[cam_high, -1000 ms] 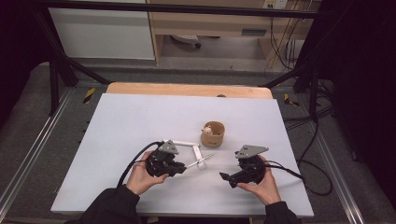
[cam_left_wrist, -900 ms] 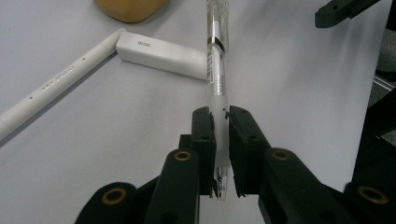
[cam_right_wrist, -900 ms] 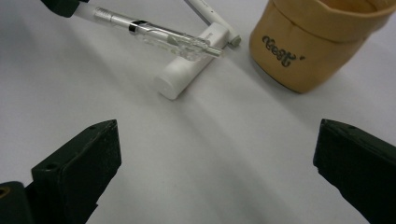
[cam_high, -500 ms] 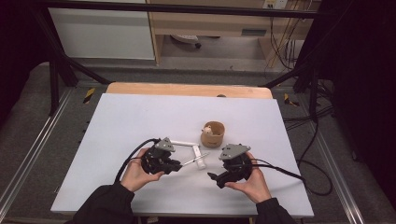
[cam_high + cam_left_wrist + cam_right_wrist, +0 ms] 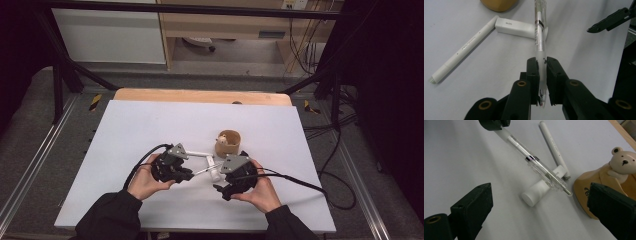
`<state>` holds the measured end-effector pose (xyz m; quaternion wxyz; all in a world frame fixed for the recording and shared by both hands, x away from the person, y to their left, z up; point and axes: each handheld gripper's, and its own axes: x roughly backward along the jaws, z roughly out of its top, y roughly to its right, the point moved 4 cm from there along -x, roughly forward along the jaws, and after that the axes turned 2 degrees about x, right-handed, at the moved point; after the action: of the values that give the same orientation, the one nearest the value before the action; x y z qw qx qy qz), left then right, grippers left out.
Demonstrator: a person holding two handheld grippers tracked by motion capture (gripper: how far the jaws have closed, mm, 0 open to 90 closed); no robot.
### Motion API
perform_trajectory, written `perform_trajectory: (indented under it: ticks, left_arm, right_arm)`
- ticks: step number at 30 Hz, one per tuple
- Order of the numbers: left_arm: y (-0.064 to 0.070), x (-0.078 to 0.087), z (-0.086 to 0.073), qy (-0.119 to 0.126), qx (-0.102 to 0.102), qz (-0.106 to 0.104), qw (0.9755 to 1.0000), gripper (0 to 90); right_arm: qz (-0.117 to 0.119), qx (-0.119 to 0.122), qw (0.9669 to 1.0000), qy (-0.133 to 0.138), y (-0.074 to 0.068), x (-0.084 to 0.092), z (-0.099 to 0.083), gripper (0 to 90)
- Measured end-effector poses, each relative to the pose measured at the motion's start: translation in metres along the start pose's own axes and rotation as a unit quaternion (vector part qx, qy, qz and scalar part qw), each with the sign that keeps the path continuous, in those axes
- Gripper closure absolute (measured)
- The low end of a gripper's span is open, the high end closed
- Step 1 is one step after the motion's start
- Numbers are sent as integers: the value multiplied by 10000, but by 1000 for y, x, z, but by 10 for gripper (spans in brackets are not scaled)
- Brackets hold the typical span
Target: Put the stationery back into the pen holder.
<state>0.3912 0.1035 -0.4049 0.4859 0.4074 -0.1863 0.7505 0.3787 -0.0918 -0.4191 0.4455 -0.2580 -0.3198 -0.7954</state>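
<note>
My left gripper (image 5: pixel 188 174) is shut on the barrel of a clear pen (image 5: pixel 540 47), near its tip, and holds it level just above the white table (image 5: pixel 150 125). The pen's far end (image 5: pixel 564 190) reaches over a white eraser block (image 5: pixel 536 192). My right gripper (image 5: pixel 228 175) sits just right of that end, its jaws wide apart around bare table. Those jaws have just been closing a little, with nothing pressed between them. A white pen (image 5: pixel 464 50) lies beside the eraser (image 5: pixel 516 26).
A wooden holder with a small bear figure (image 5: pixel 621 162) stands just behind the pens (image 5: pixel 227 143). A wooden board edge (image 5: pixel 200 95) runs along the table's far side. Cables (image 5: pixel 300 182) trail from both grippers.
The right gripper has moved left, closing in on the pen's free end and the left gripper. The left gripper and its pen have stayed put.
</note>
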Motion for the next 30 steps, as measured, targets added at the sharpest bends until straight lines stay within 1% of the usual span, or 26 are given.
perform_trajectory:
  ticks: [2,3,4,6,7,12,18,20,22,26,28,29,30]
  left_arm:
    - [1,-1,1,-42,-13,-3,10000,805]
    - [1,-1,1,-42,-13,-3,10000,805]
    - [1,-1,1,-81,-40,2,10000,805]
    - [2,-2,2,-92,-43,6,9999,805]
    - [2,-2,3,-98,-46,8,9999,805]
    - [5,-2,9,-111,-89,-8,9999,805]
    - [11,-5,19,-166,-185,-11,9997,805]
    - [13,-7,22,-208,-223,-6,9995,805]
    - [15,-8,25,-234,-237,-6,9994,805]
    - [17,-12,30,-265,-220,-15,9994,805]
    - [20,-16,34,-294,-249,-49,9992,805]
    - [21,-17,35,-307,-269,-37,9992,805]
    - [21,-17,35,-307,-269,-37,9992,805]
  right_arm:
    - [1,161,9998,-82,-2,-1,3,81]
    - [1,161,9998,-82,-2,-1,3,81]
    - [-22,314,9995,-105,-3,-2,5,85]
    - [-23,339,9994,-110,-3,-2,6,87]
    - [-30,425,9990,-115,-3,-3,7,95]
    - [-83,659,9977,-165,-5,-4,7,118]
    - [-169,953,9952,-104,-6,-2,6,169]
    - [-194,1110,9936,-107,-7,-2,5,193]
    - [-219,1300,9912,-125,-7,-2,4,220]
    - [-283,1594,9867,-136,-8,-2,2,259]
    - [-345,1722,9844,-146,-8,-2,1,281]
    - [-388,1858,9817,-148,-7,-2,1,294]
    - [-388,1907,9808,-151,-8,-2,0,306]
